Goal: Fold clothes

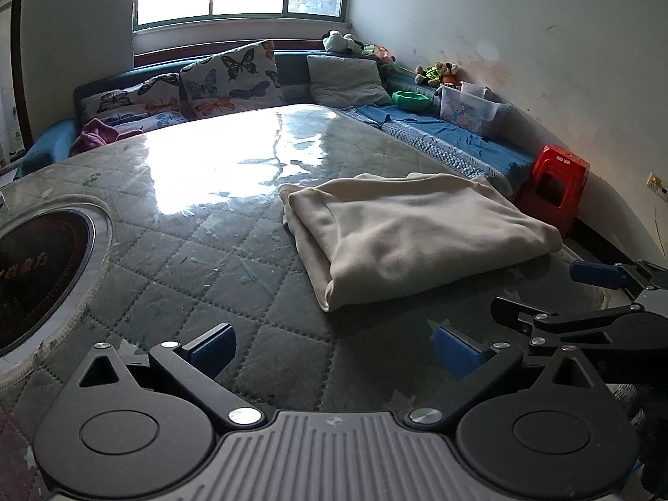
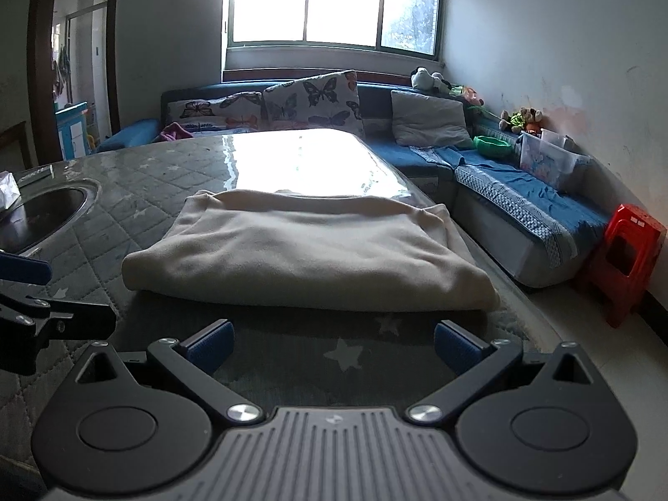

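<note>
Garment position: the cream folded garment lay on the quilted table cover, just ahead of your right gripper and ahead and to the right of your left gripper, touching neither
Garment look: you had it in a thick, roughly rectangular stack, layered edges showing along its left side in the left wrist view, the top smooth with a few soft creases
Right gripper: you held its blue-padded fingers spread wide with nothing between them, low over the cover and aimed at the garment's near edge
Left gripper: your jaws were likewise wide and empty, low over the cover beside the round inset cooktop
</note>
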Motion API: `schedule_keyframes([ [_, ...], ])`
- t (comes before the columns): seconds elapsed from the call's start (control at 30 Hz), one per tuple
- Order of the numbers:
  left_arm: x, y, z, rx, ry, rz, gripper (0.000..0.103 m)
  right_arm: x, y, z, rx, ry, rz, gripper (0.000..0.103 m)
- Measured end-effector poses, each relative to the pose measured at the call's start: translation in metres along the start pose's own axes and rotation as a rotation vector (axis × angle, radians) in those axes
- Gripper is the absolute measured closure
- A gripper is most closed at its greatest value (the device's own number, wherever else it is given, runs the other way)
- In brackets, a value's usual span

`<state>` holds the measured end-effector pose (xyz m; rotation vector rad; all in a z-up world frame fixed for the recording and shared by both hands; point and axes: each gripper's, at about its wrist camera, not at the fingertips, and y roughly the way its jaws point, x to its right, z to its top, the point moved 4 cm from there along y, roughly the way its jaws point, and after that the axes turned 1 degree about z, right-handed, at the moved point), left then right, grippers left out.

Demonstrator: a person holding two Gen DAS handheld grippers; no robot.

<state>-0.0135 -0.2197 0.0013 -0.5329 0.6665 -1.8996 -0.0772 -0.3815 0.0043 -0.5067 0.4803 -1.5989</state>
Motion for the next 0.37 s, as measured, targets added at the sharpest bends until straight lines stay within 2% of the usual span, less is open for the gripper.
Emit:
schedule_keyframes([
  [0.37, 0.0050, -0.0025, -0.0016, -0.004, 0.007, -0.013, 0.000, 0.0014, -0.0017, -0.0044, -0.010, 0.011, 0.002, 0.000],
])
